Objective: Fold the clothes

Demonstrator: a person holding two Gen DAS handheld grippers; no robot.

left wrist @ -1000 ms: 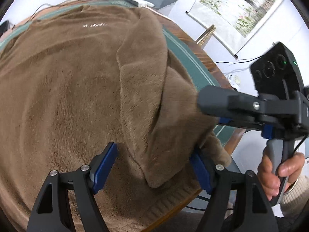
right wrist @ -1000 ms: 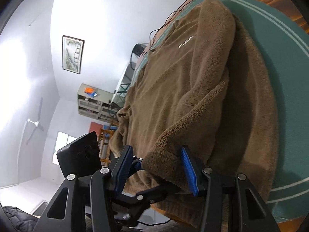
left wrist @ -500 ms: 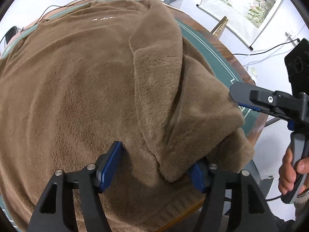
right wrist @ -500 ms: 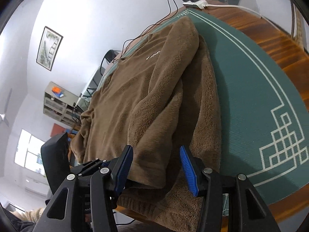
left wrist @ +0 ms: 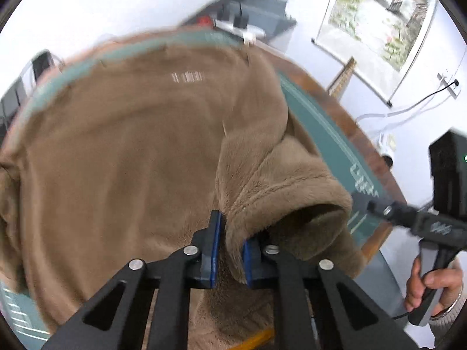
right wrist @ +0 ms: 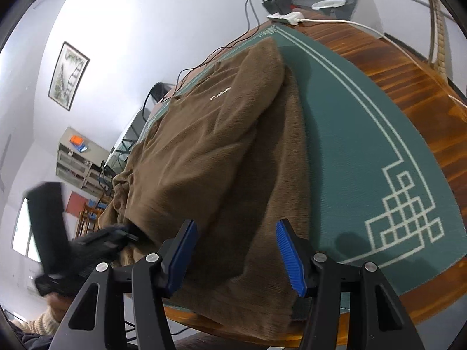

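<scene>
A brown fleece sweater (left wrist: 116, 160) lies spread over the green mat, with one sleeve folded across its body. My left gripper (left wrist: 232, 250) is shut on that sleeve's cuff (left wrist: 292, 198) and holds it raised, the cuff's mouth gaping to the right. In the right wrist view the sweater (right wrist: 219, 145) fills the middle, and the left gripper (right wrist: 116, 233) shows as a dark blur at its lower left. My right gripper (right wrist: 235, 227) hovers over the sweater's near edge. Its jaws are opening; fabric lies below them but the pads do not press on it.
The green mat (right wrist: 364, 145) with a white border pattern covers a round wooden table (right wrist: 423, 87), bare to the right of the sweater. A white power strip (right wrist: 287, 17) and cables sit at the far edge. A hand (left wrist: 429, 288) holds the right gripper's handle.
The left gripper has shut on the sleeve cuff and lifted it. The right gripper has come off the cuff, shifted toward the sweater's near edge and spread its jaws wider.
</scene>
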